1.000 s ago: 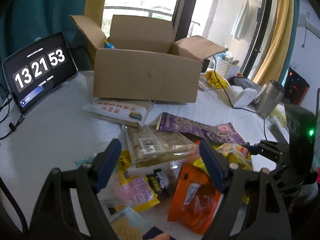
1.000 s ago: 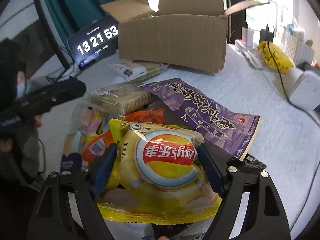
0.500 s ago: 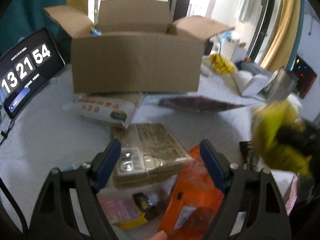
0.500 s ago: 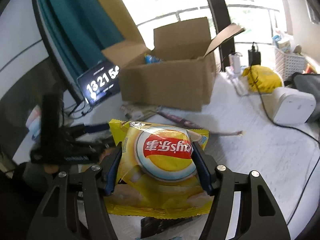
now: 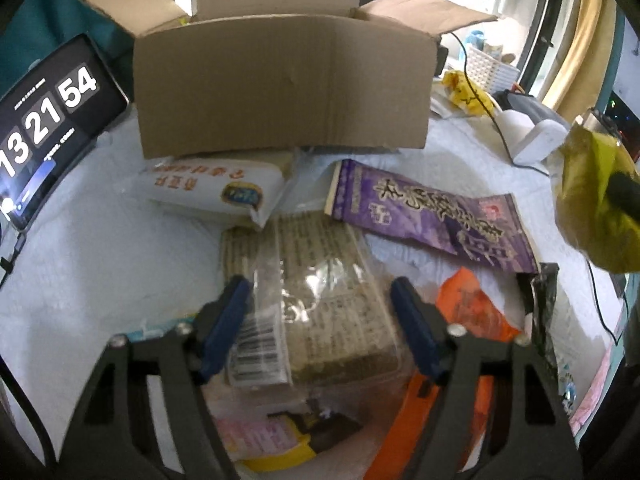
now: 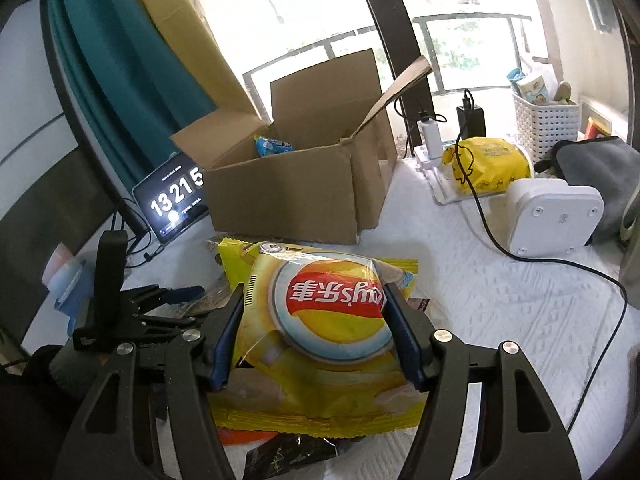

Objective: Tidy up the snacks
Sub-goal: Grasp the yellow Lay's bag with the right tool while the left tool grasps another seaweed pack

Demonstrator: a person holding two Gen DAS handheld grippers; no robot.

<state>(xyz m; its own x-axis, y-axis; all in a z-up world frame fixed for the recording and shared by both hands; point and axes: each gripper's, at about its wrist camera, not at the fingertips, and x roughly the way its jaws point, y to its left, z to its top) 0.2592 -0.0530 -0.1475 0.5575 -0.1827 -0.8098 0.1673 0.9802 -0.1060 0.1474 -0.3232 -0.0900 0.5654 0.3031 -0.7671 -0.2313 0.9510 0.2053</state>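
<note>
Our right gripper (image 6: 312, 328) pinches the yellow chip bag (image 6: 320, 320) above the desk, short of the cardboard box (image 6: 296, 184). Left gripper (image 5: 320, 320), fingers just narrowing, straddles the clear-wrapped cracker pack (image 5: 320, 296), possibly unclamped. Squeezing could crush chips.

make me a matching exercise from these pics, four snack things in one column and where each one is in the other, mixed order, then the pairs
Things
1. yellow crisp bag
2. clear-wrapped brown biscuit pack
3. purple flat packet
4. small blue packet

Places
A. inside the open cardboard box
B. flat on the white table cover, in front of the box's right part
C. gripped between the right tongs
D. between the left tongs, whose jaws have just been closing and do not yet clearly press it

Pairs: 1-C, 2-D, 3-B, 4-A
</note>
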